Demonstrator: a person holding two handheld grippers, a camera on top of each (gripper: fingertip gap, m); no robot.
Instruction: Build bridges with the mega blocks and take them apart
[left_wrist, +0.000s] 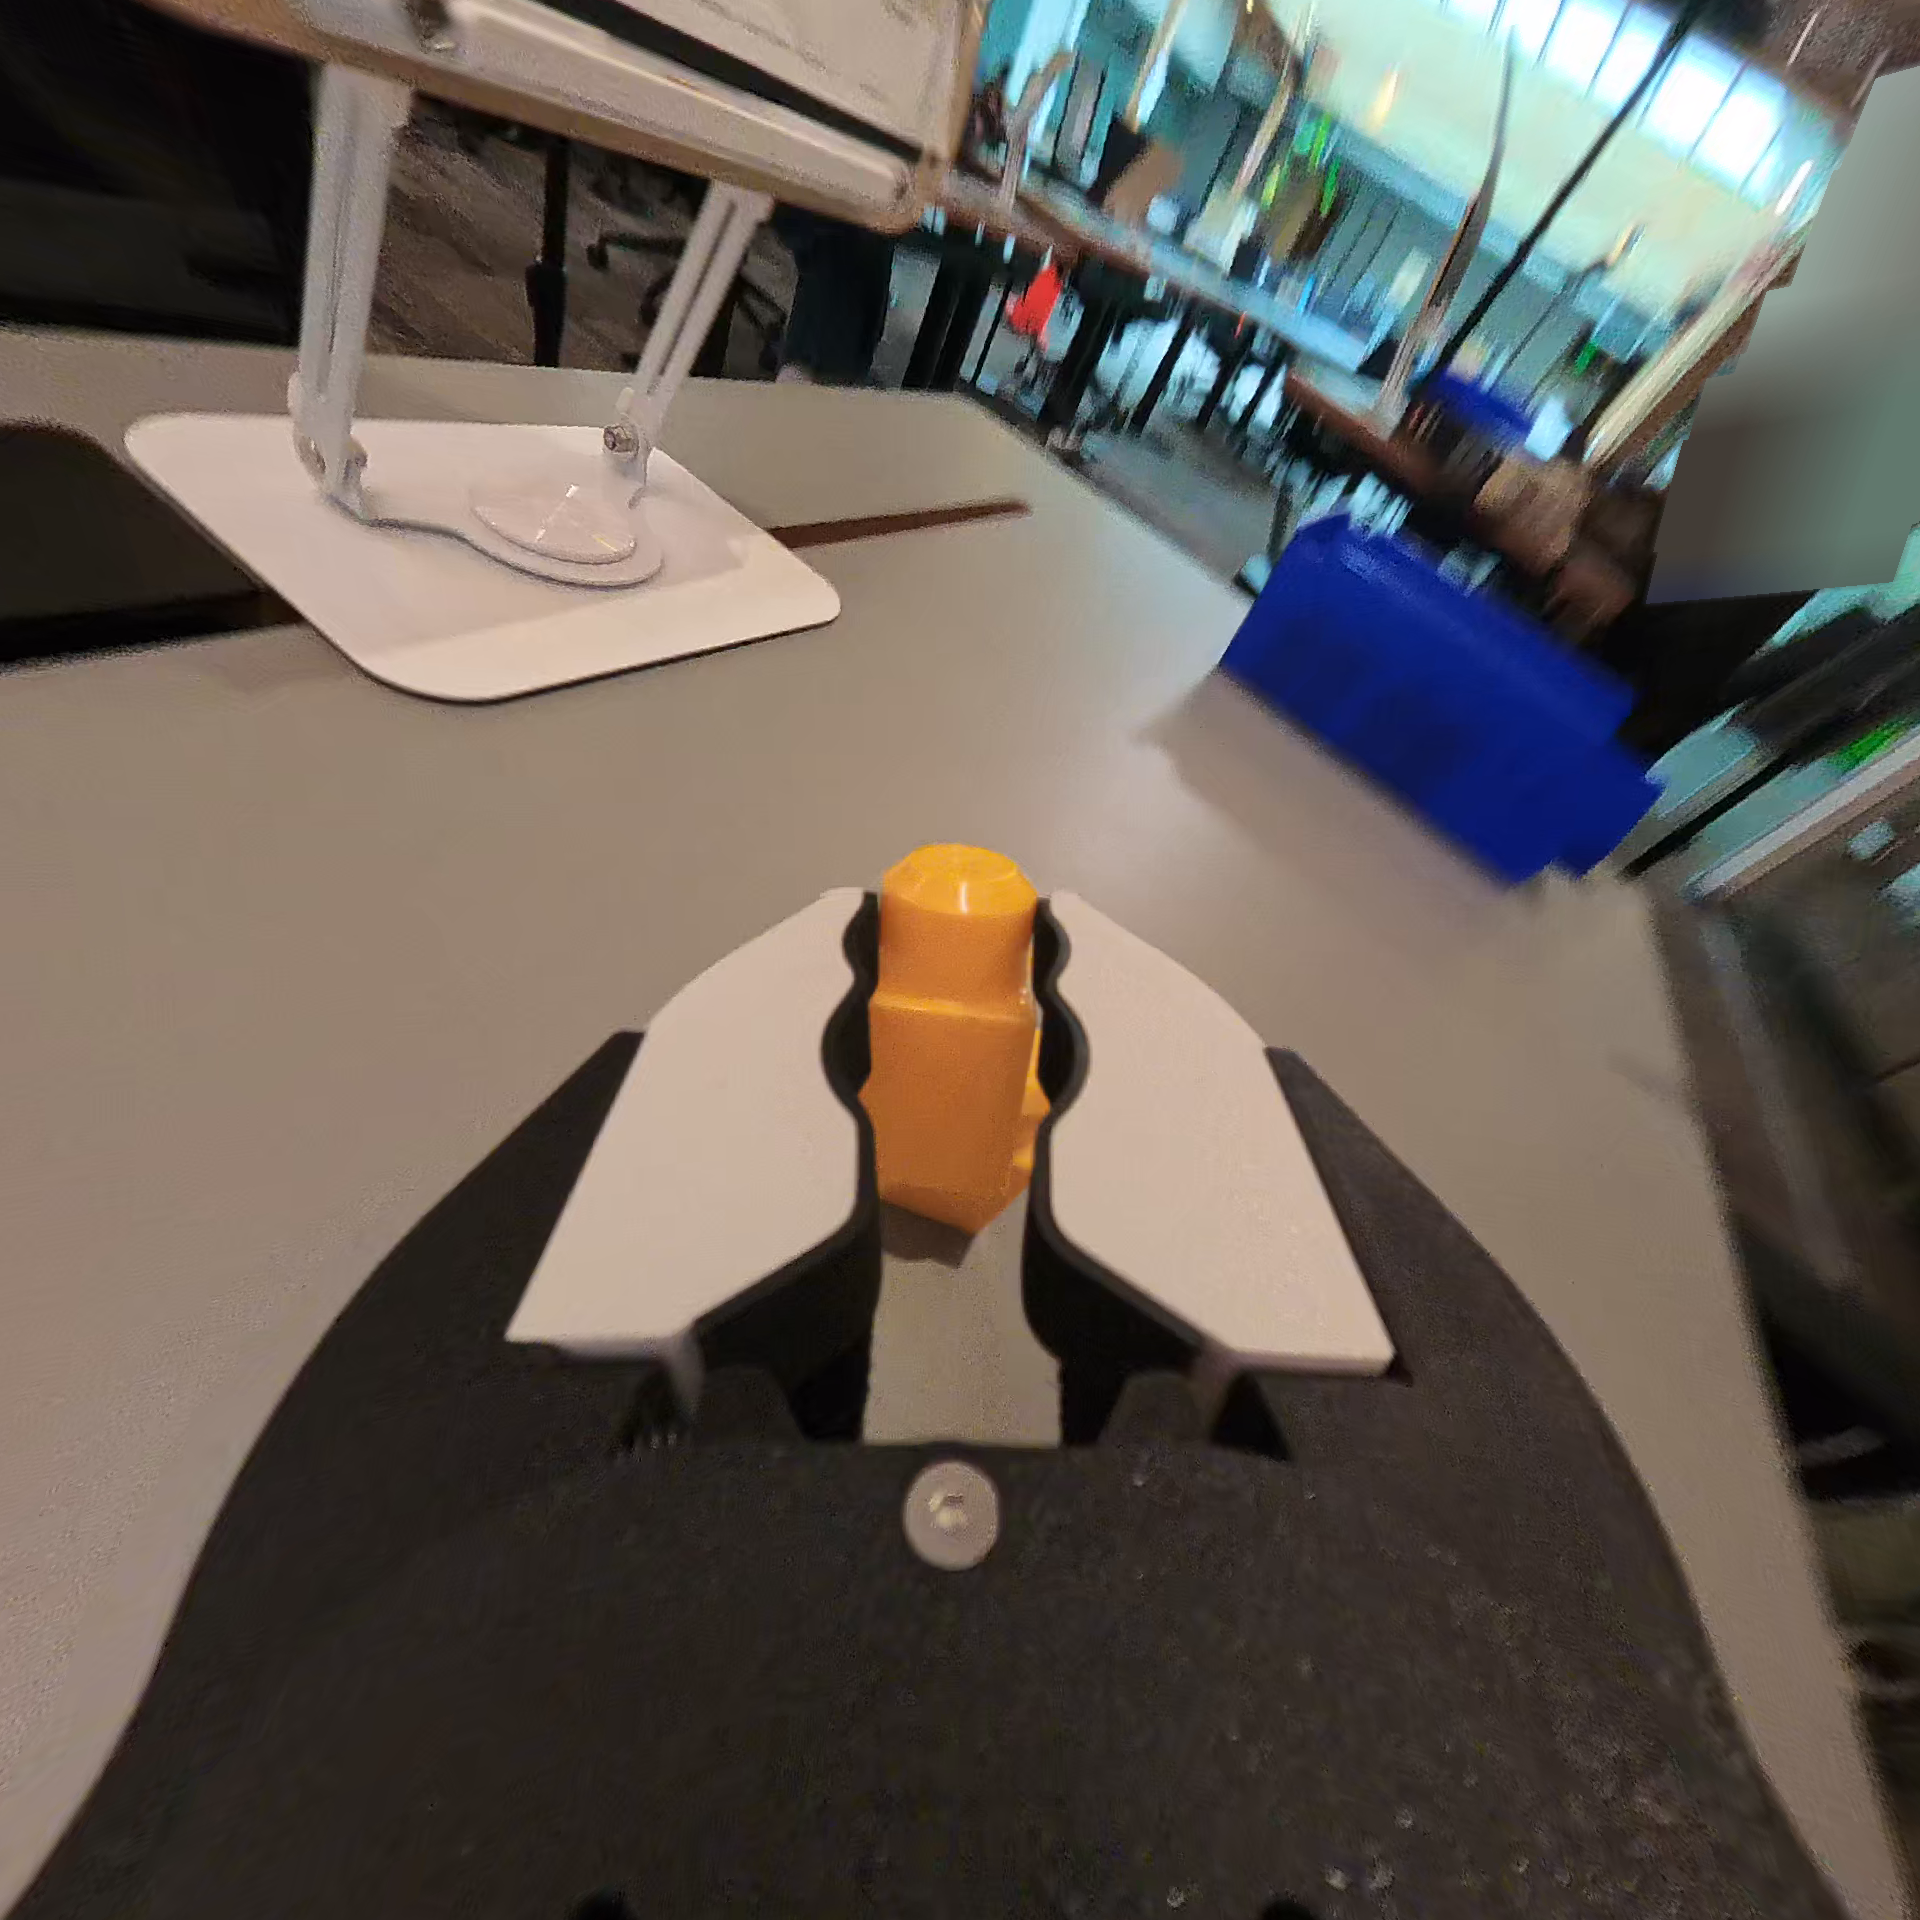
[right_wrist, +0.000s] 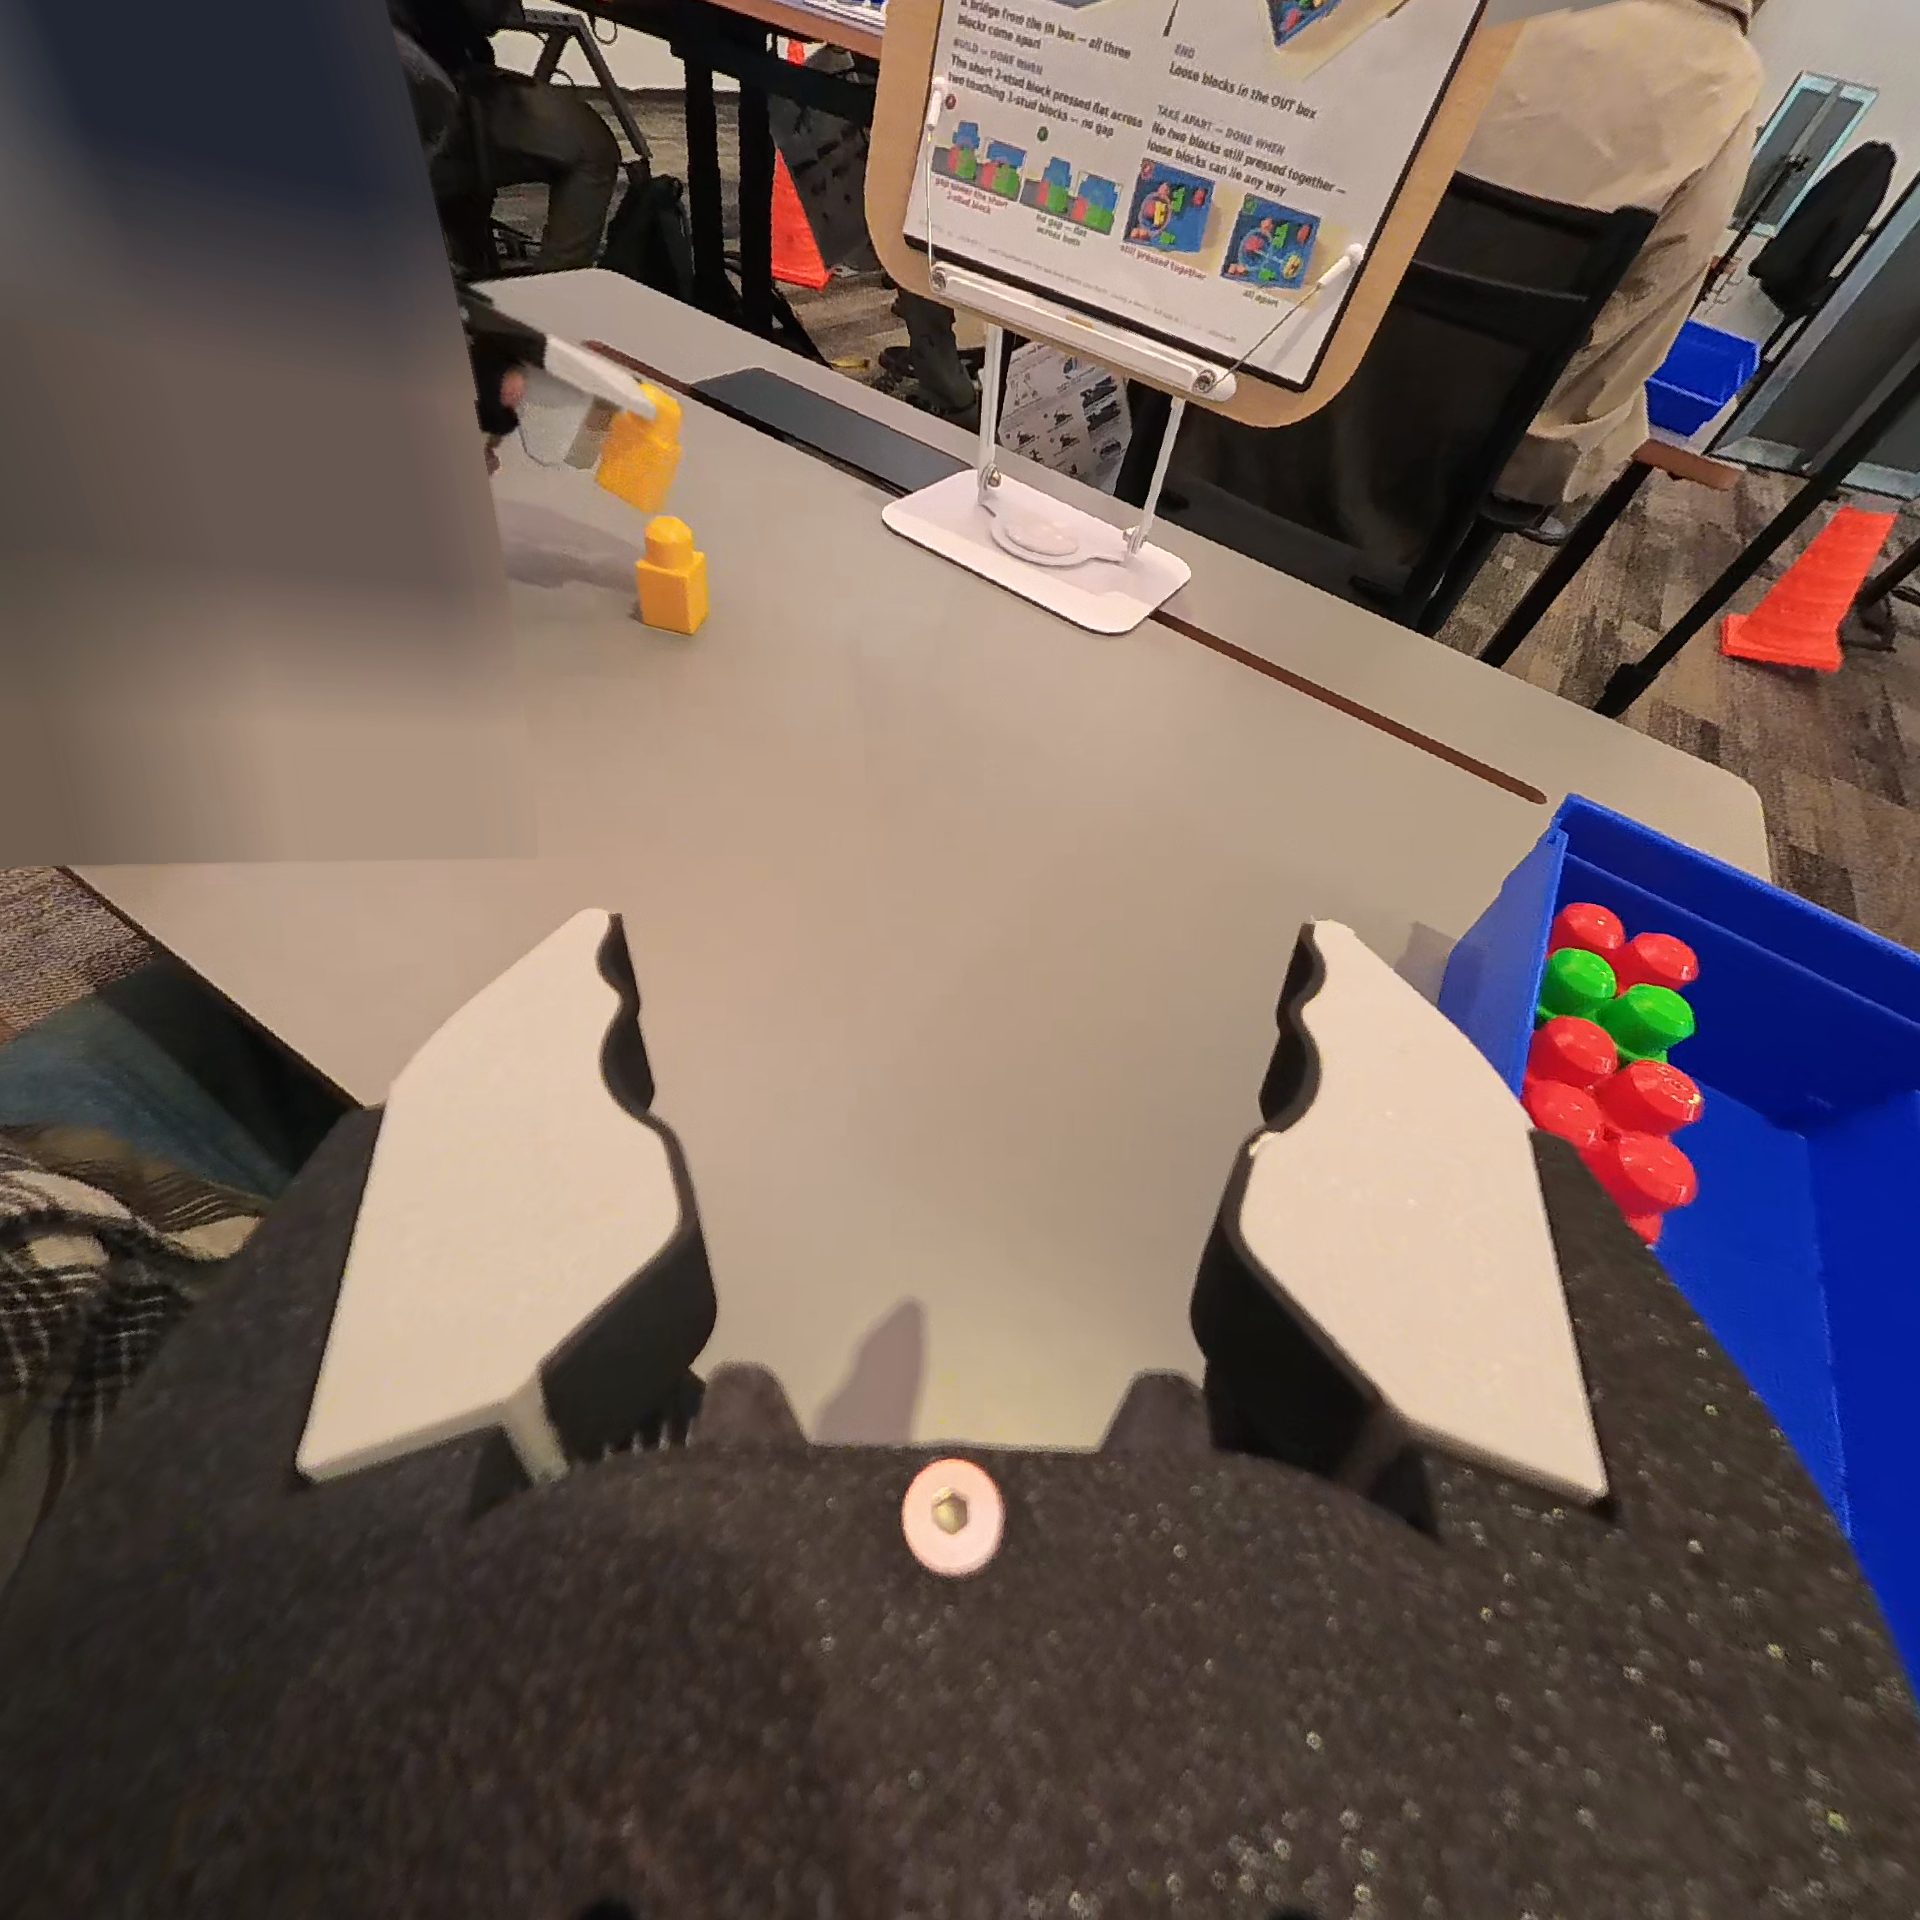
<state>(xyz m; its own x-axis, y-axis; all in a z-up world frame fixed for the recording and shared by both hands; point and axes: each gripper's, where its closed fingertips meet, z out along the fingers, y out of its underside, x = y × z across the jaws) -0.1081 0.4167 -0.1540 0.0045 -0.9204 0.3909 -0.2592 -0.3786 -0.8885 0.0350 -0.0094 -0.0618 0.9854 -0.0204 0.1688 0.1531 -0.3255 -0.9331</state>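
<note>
A: Between the fingers of the left tongs (left_wrist: 956, 909), held what?

B: Gripped a yellow block (left_wrist: 951, 1060), squeezed from both sides, with its single stud poking forward past the fingertips. Hung above the grey table (left_wrist: 520, 935), not touching it.

A: And seen from the right side?

B: Showed up far off at the left, tilted in the air. Below it, stood a second yellow block (right_wrist: 673, 577) upright on the table, stud up. Kept apart from the held one, with a clear gap between.

A: Right tongs (right_wrist: 961, 935)?

B: Spread wide, fingers well apart, gripping nothing. Hovered over bare tabletop at the near edge.

A: Anything just beside them?

B: Sat right by the right-hand finger: a blue bin (right_wrist: 1766, 1039), at the table's right end. Held a cluster of red blocks (right_wrist: 1621, 1101) with two green blocks (right_wrist: 1616, 1003) among them, studs up. Could not tell whether pressed together or loose.

A: Farther back?

B: Stood at the far side a white stand (right_wrist: 1039, 551), carrying a wood-edged instruction board (right_wrist: 1174, 156) with small pictures. Lay left of the stand's foot a flat black slab (right_wrist: 810, 416). Beyond the table, on patterned carpet, lay an orange cone (right_wrist: 1808, 592).
</note>
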